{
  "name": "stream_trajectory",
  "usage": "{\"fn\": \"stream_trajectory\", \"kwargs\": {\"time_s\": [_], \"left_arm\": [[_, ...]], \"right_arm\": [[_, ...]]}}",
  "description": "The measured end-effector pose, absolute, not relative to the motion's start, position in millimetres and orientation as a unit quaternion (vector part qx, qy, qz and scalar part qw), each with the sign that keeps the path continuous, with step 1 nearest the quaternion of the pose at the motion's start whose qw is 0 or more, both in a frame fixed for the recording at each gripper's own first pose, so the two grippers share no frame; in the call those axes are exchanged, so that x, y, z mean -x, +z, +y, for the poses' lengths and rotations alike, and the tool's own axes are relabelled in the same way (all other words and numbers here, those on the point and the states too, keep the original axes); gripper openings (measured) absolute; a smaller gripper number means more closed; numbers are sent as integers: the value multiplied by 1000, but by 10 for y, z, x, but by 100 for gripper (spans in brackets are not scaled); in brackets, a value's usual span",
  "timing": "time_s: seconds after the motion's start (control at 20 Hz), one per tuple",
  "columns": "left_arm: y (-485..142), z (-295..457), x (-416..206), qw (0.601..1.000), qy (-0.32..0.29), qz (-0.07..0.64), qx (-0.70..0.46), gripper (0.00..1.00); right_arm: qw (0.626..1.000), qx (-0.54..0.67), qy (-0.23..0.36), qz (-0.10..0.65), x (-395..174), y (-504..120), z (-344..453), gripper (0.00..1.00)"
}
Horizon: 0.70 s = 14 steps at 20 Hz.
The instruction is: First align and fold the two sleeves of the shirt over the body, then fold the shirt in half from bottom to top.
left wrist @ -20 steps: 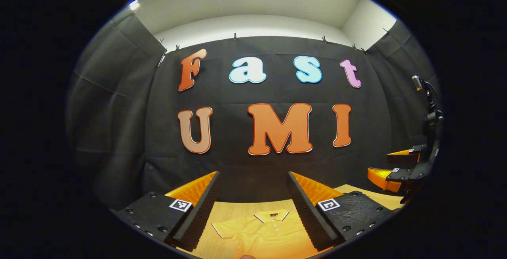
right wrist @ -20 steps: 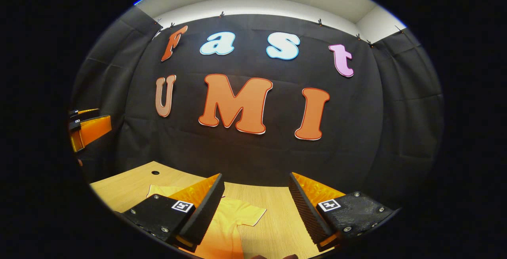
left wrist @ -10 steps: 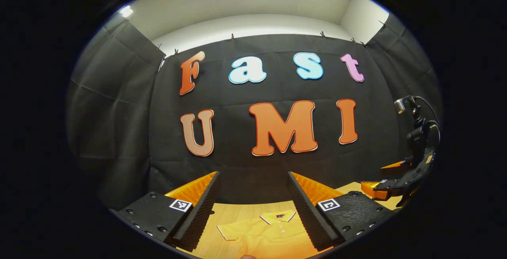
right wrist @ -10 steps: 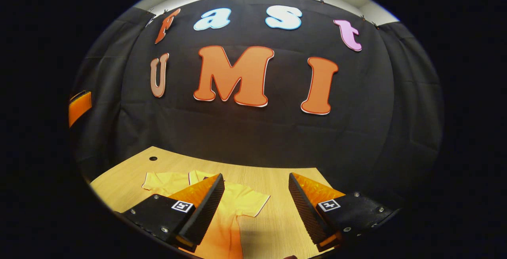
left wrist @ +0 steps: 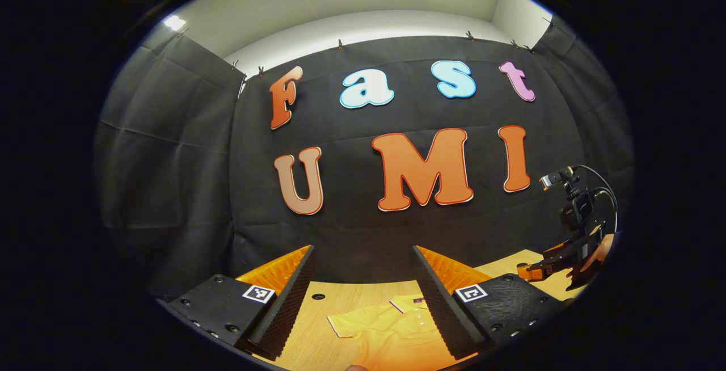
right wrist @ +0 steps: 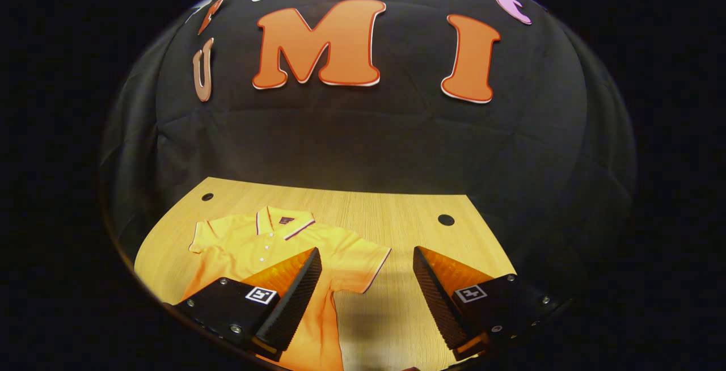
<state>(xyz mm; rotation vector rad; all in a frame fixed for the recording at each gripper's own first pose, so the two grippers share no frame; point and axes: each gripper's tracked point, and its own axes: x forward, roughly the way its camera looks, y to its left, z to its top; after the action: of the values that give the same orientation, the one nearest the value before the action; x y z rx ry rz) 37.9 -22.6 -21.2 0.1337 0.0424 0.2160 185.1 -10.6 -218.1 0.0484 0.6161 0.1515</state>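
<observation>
An orange-yellow polo shirt (right wrist: 249,246) lies flat on the wooden table (right wrist: 397,212), collar toward the wall, both short sleeves spread out. Its right sleeve (right wrist: 363,263) lies just ahead of my right gripper (right wrist: 367,291), which hovers open above the table with nothing between its fingers. In the left gripper view the shirt (left wrist: 385,334) lies low between the fingers of my left gripper (left wrist: 363,297), also open and empty, held above the table. The right gripper (left wrist: 544,266) and the hand holding it show at the far right of that view.
The table has small round holes (right wrist: 446,219) near its back corners (right wrist: 207,197). The black cloth wall (right wrist: 363,133) rises right behind the table's far edge. Bare wood (right wrist: 397,314) lies to the right of the shirt.
The right gripper has tipped downward and moved toward the table, bringing the whole shirt into its view. The left gripper's view has shifted slightly left; the right gripper has sunk lower in it.
</observation>
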Motion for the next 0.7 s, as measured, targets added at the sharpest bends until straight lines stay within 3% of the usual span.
{"fn": "stream_trajectory", "kwargs": {"time_s": [0.7], "left_arm": [[-540,-131,-302,979,170,77,-84,100]], "right_arm": [[847,-17,95,523,-2396,-3572,27,93]]}}
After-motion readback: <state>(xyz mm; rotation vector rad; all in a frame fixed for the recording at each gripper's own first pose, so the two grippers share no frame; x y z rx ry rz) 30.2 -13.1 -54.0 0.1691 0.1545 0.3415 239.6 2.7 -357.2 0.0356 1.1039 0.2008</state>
